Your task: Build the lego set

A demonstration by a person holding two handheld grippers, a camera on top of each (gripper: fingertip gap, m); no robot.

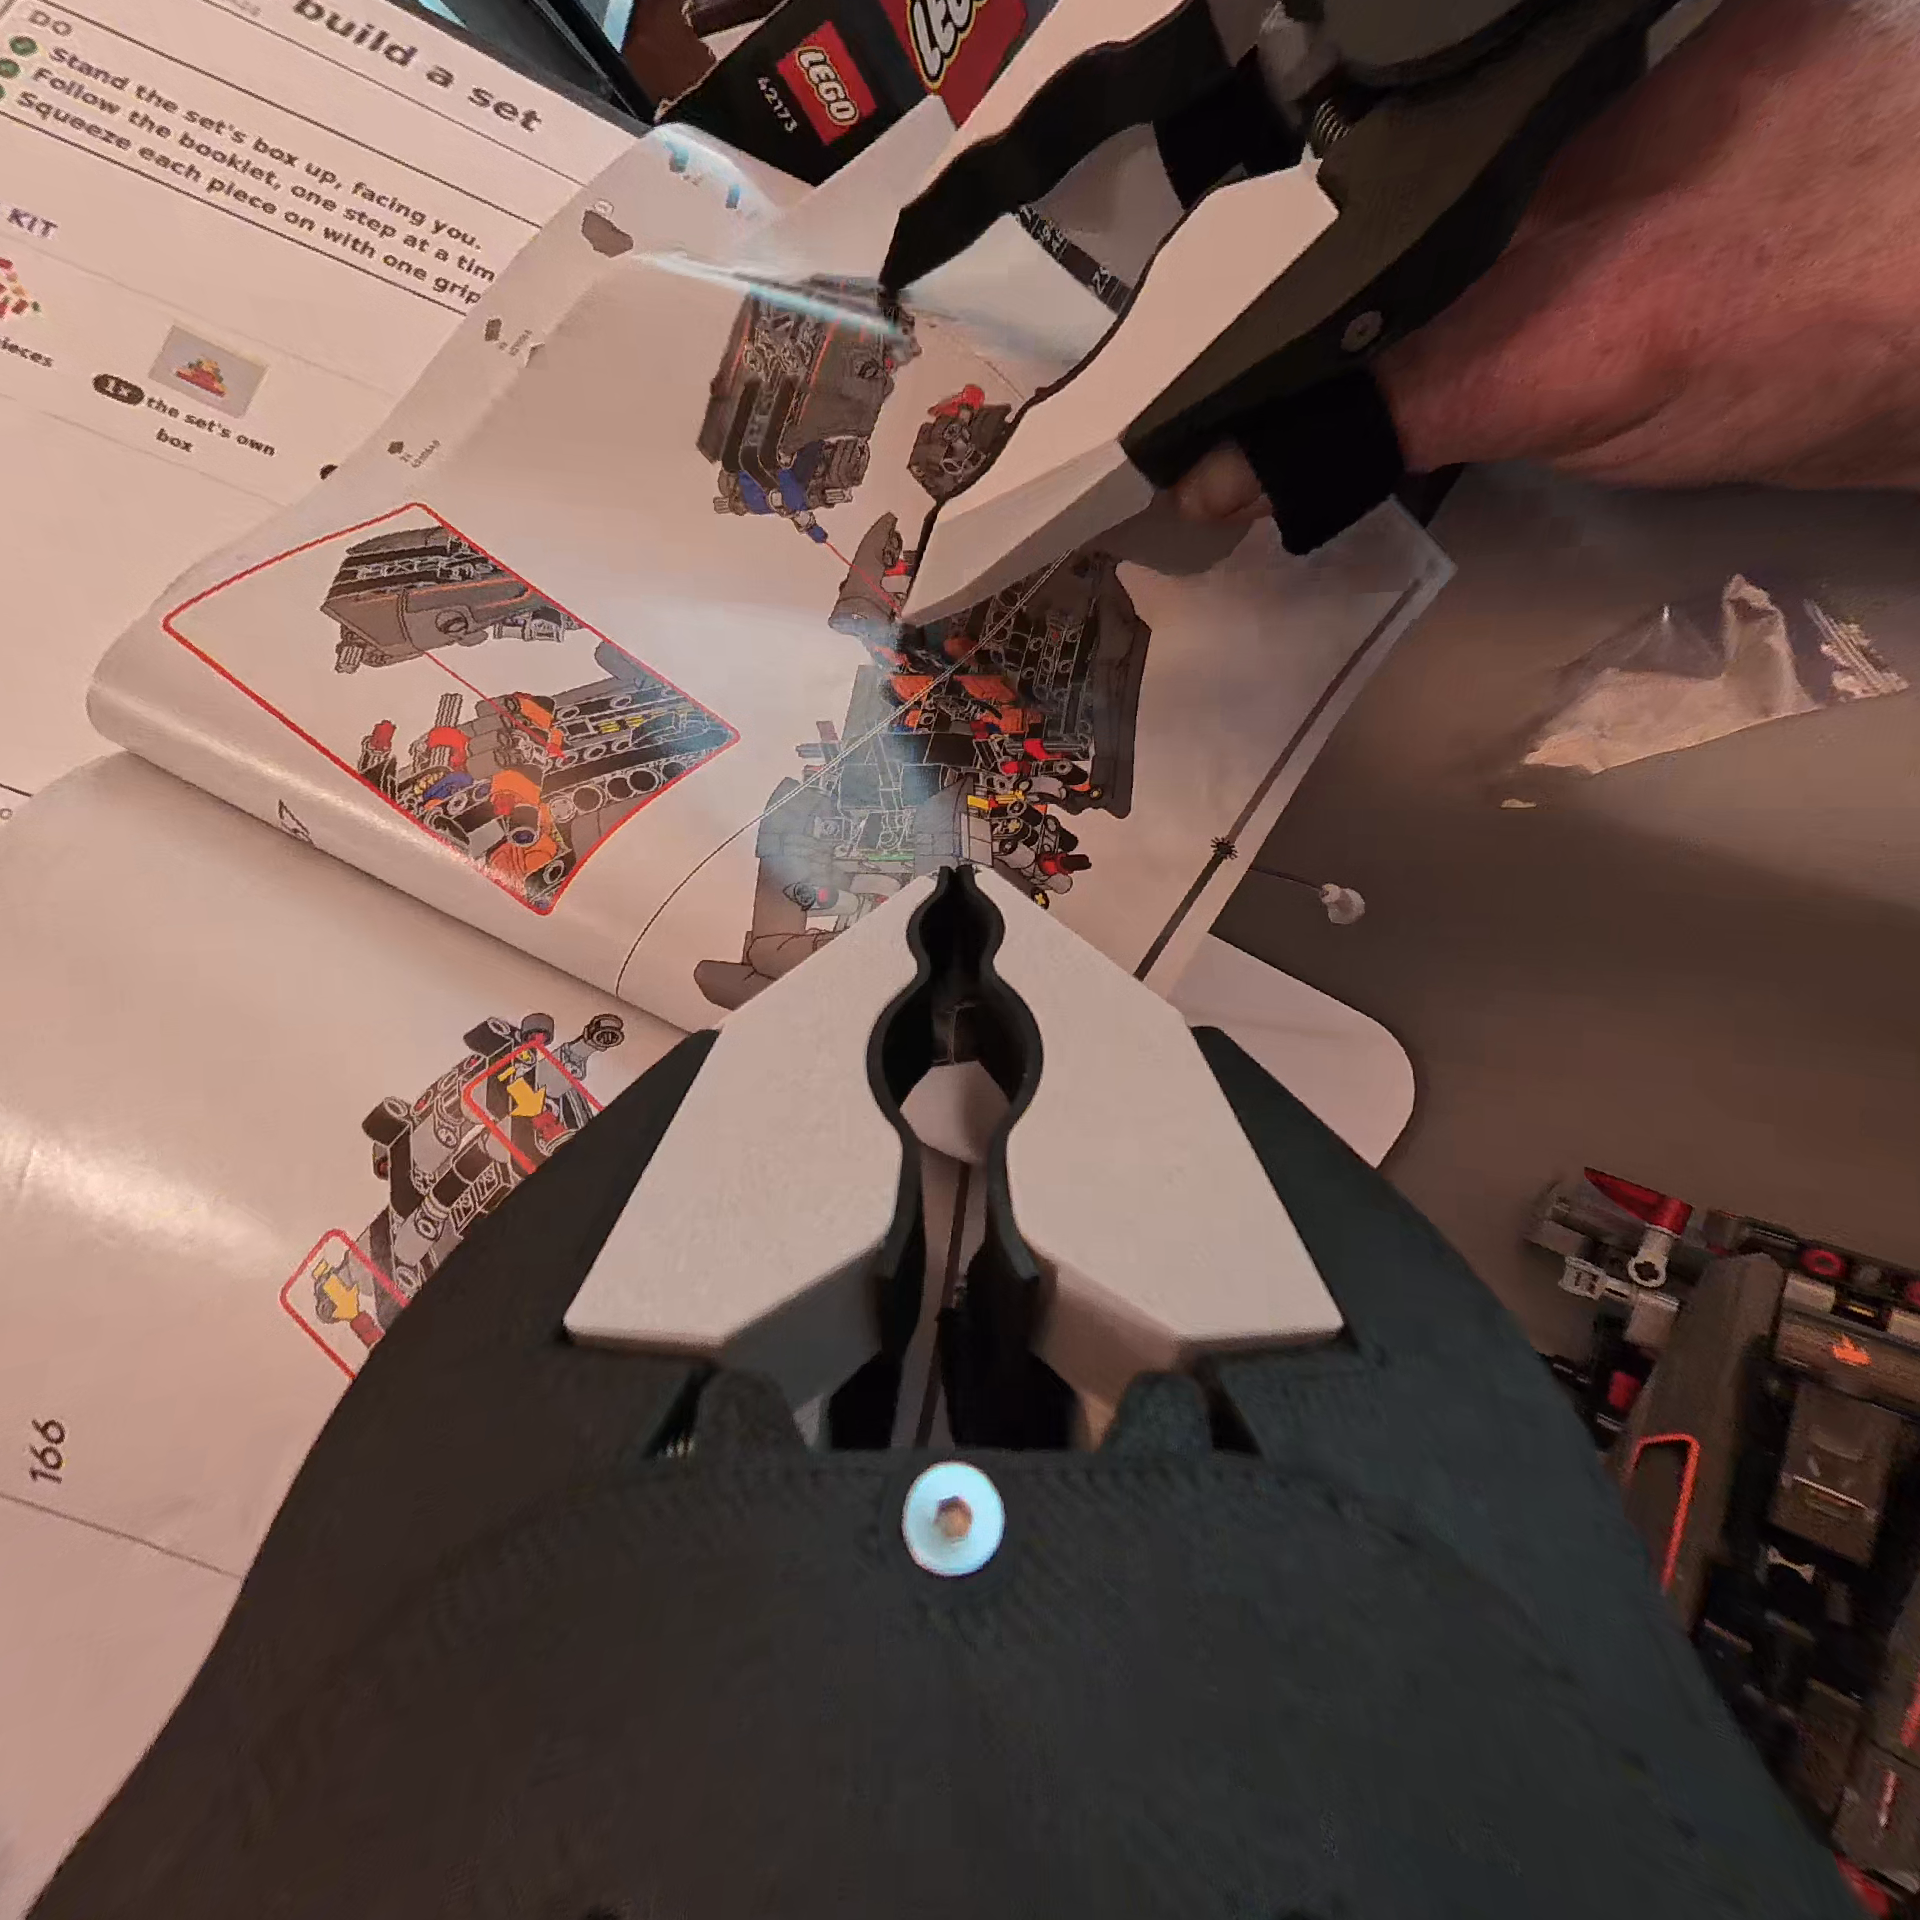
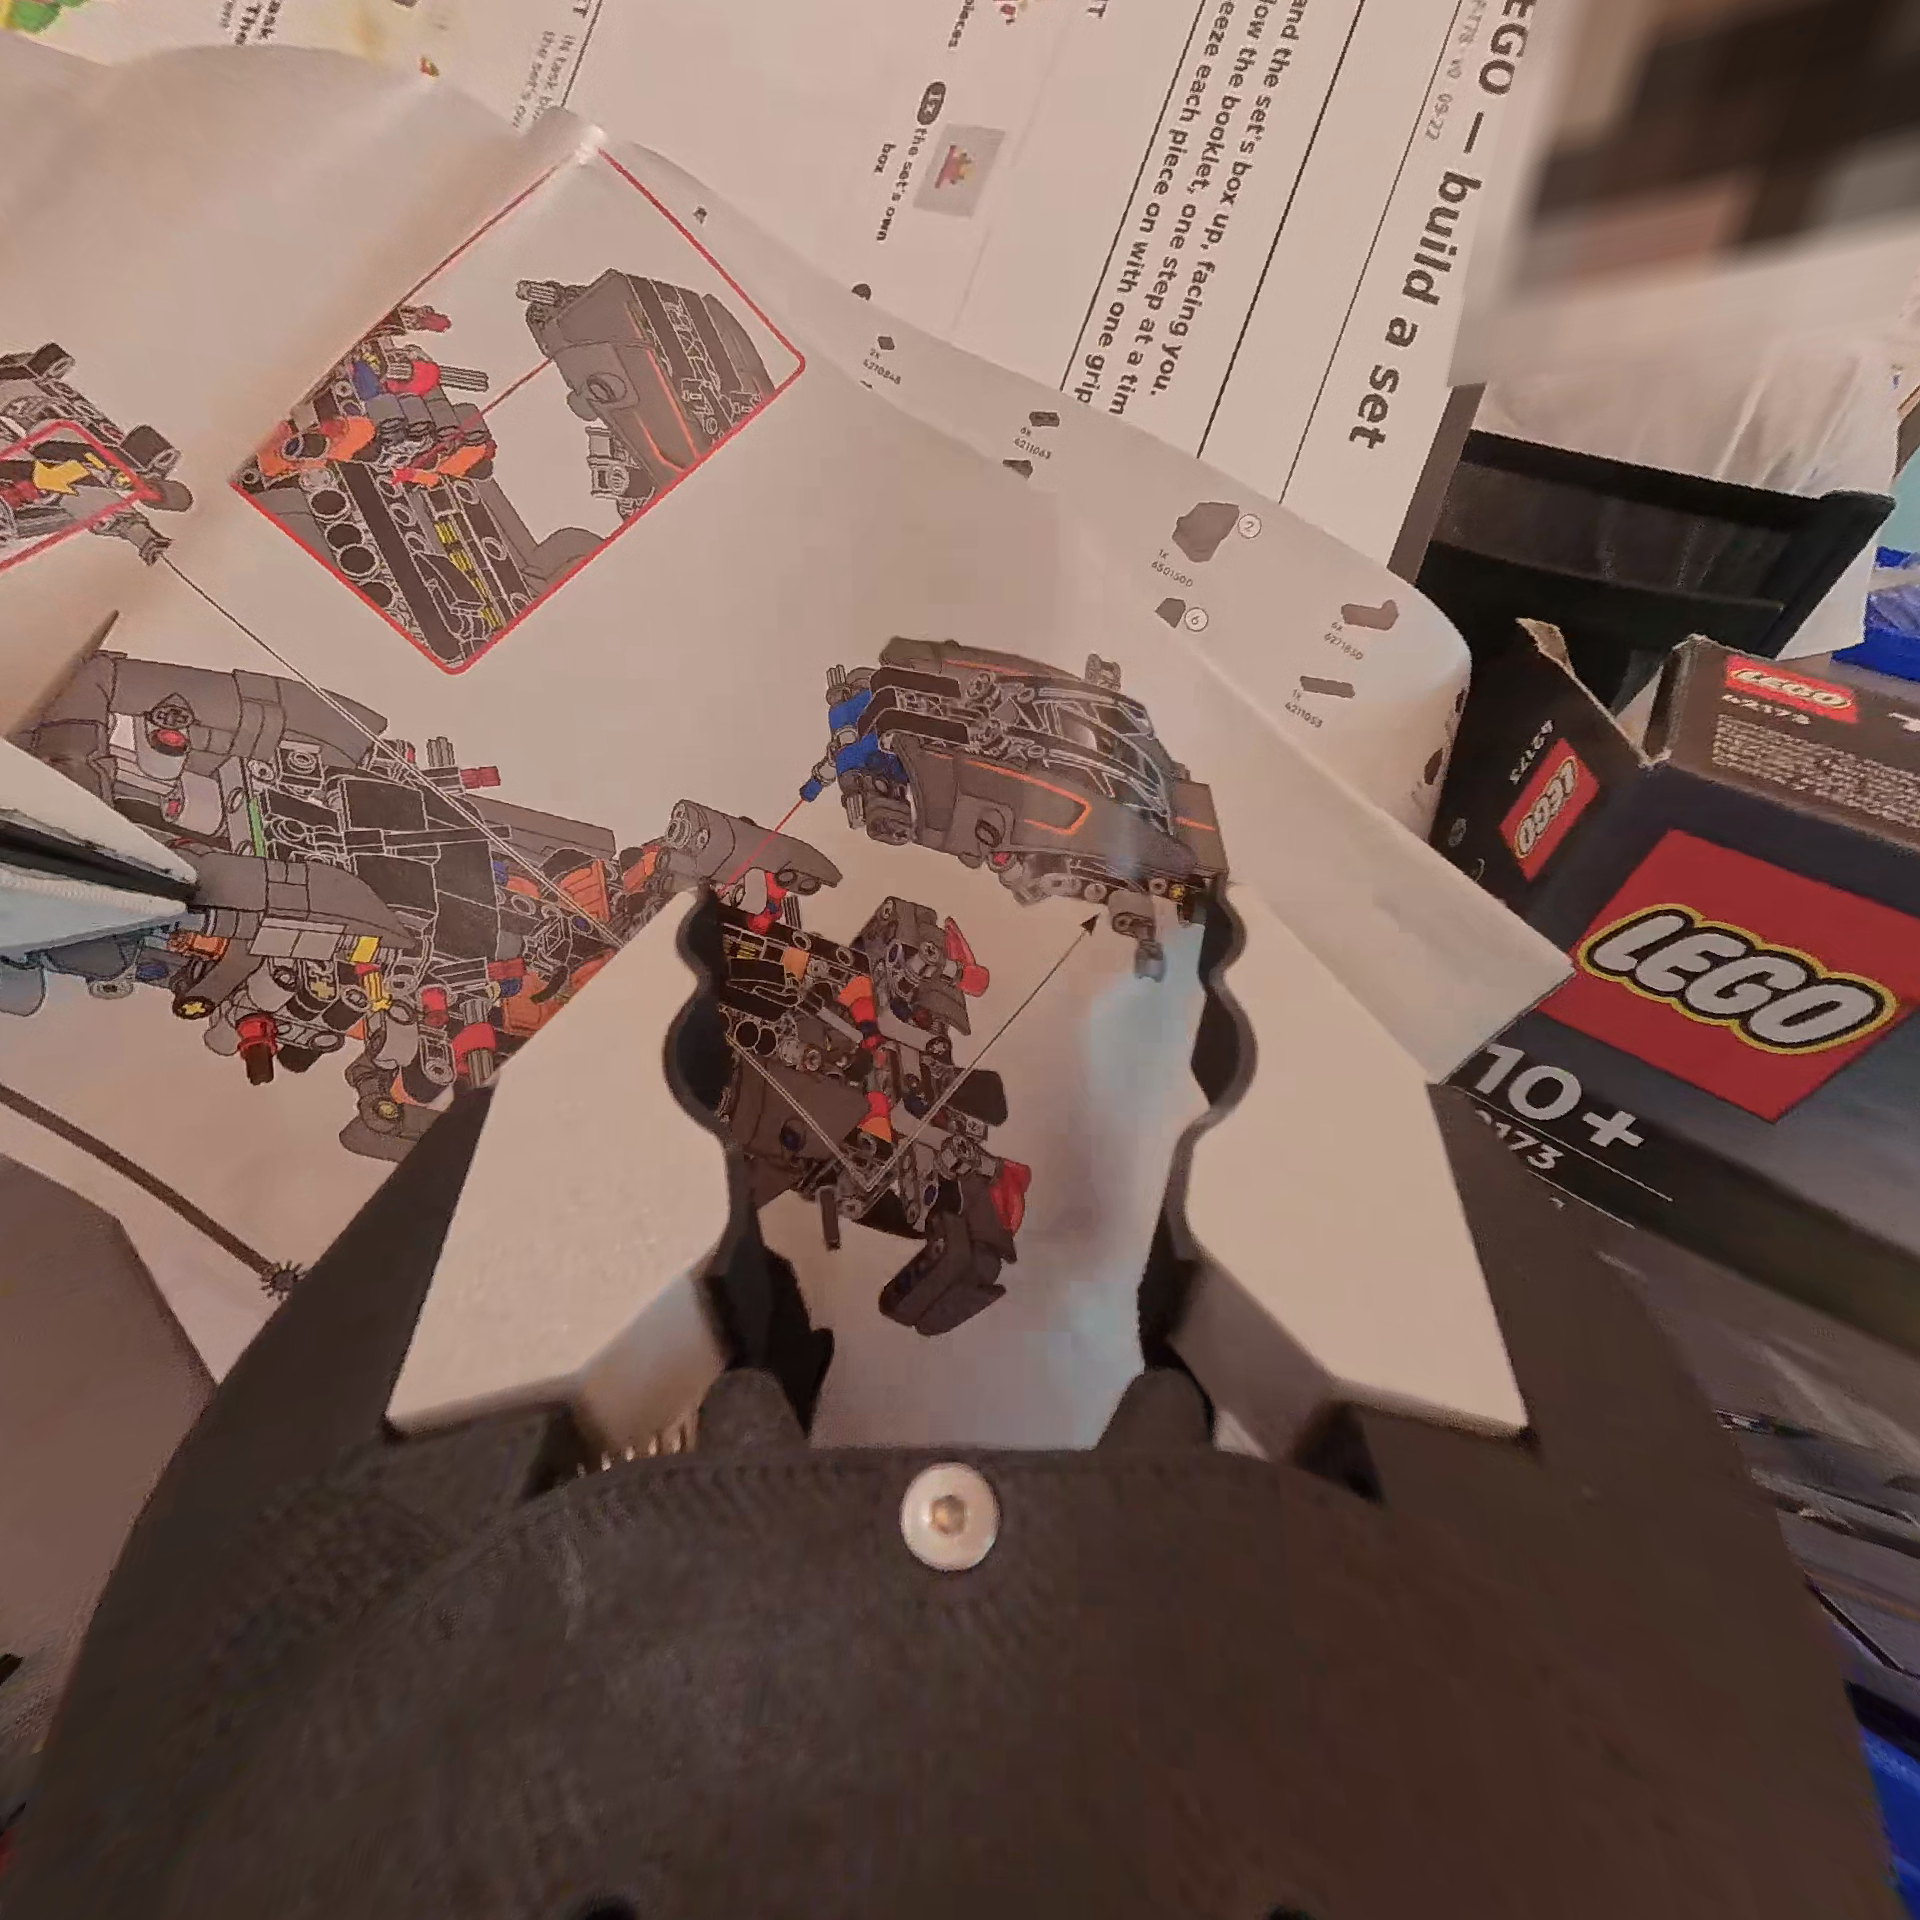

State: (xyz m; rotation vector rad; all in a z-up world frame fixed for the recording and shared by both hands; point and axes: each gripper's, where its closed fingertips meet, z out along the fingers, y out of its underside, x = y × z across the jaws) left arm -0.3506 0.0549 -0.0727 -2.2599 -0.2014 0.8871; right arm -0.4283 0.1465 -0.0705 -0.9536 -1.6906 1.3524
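The open instruction booklet [image 1: 499, 644] lies on the table, with one page lifted and curved [image 2: 935, 582]. My left gripper [image 1: 956, 878] is shut on the lower edge of that page; the page's border line shows through the gap between the fingers. It also shows at the left edge of the right wrist view [image 2: 187, 888]. My right gripper [image 2: 956, 914] is open with the lifted page lying between its fingers. In the left wrist view it [image 1: 904, 447] comes in from the upper right, held by a hand [image 1: 1662, 312]. A partly built dark model [image 1: 1766, 1455] sits at lower right.
The black set box [image 2: 1714, 987] stands right of the booklet, also at the top of the left wrist view [image 1: 831, 94]. A printed task sheet [image 1: 260, 156] lies under the booklet. A clear plastic bag [image 1: 1683, 675] and a small white pin [image 1: 1340, 904] lie on the grey table. From my left tips it is roughly 20 cm to the partly built dark model [image 1: 1766, 1455]; from my right, 25 cm.
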